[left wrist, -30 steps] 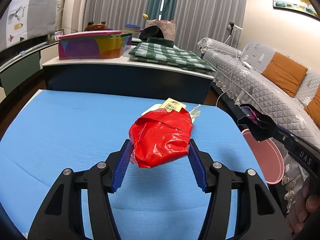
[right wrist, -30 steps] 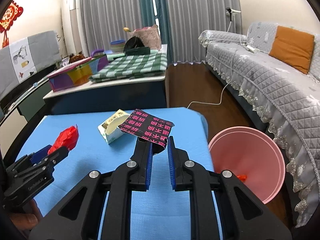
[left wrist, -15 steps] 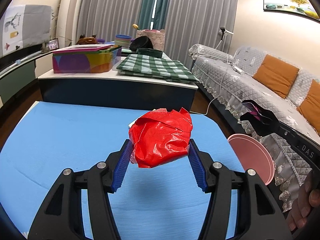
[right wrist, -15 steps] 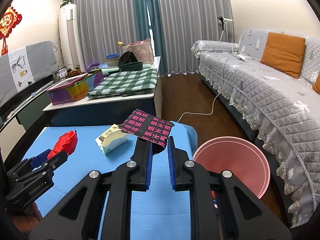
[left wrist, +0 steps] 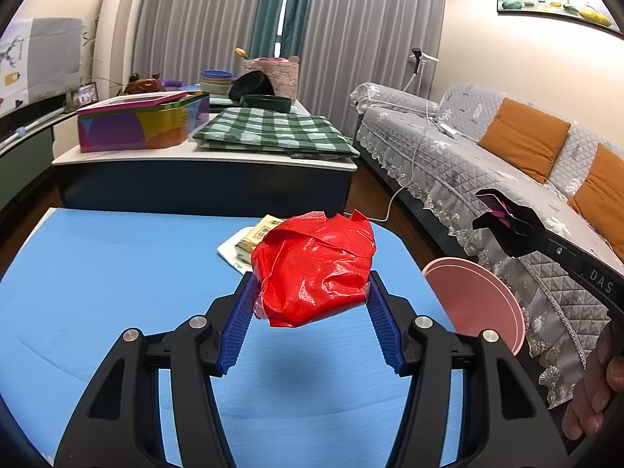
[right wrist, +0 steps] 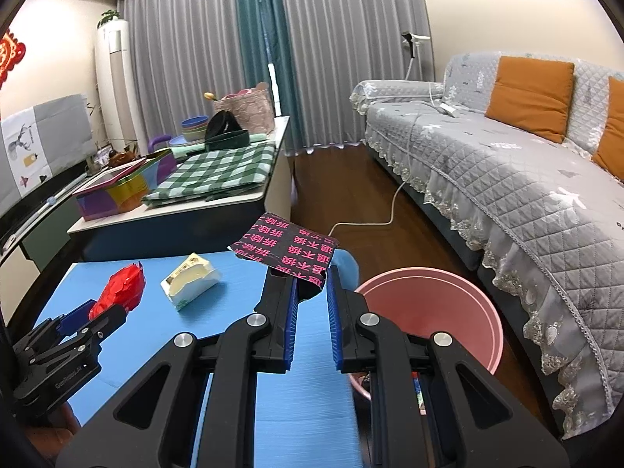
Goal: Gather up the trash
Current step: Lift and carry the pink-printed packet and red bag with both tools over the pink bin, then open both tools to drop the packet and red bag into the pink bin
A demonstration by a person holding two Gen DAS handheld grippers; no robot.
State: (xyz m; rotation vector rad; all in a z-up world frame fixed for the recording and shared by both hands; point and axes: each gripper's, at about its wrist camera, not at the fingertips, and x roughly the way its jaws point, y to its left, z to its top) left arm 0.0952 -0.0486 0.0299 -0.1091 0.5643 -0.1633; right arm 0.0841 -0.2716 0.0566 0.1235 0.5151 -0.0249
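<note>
My left gripper [left wrist: 311, 279] is shut on a crumpled red plastic bag [left wrist: 316, 265], held above the blue table [left wrist: 97, 273]. My right gripper [right wrist: 311, 277] is shut on a flat black packet with pink characters [right wrist: 288, 247], held over the table's right edge. Beside that edge, on the floor, stands a pink bin [right wrist: 448, 312], also seen in the left wrist view as the pink bin [left wrist: 472, 296]. A yellow-and-white carton [right wrist: 191, 279] lies on the table behind the red bag. In the right wrist view, the left gripper [right wrist: 78, 319] shows at the lower left.
A low cabinet [left wrist: 202, 156] behind the table carries a coloured tin [left wrist: 140, 124], a green checked cloth [left wrist: 273, 132] and bowls. A grey sofa [right wrist: 526, 195] with orange cushions runs along the right. A white cable [right wrist: 362, 224] lies on the wooden floor.
Both grippers rose and carried their loads to the right toward the bin. The black packet now hangs near the table's right edge. Neither grip changed.
</note>
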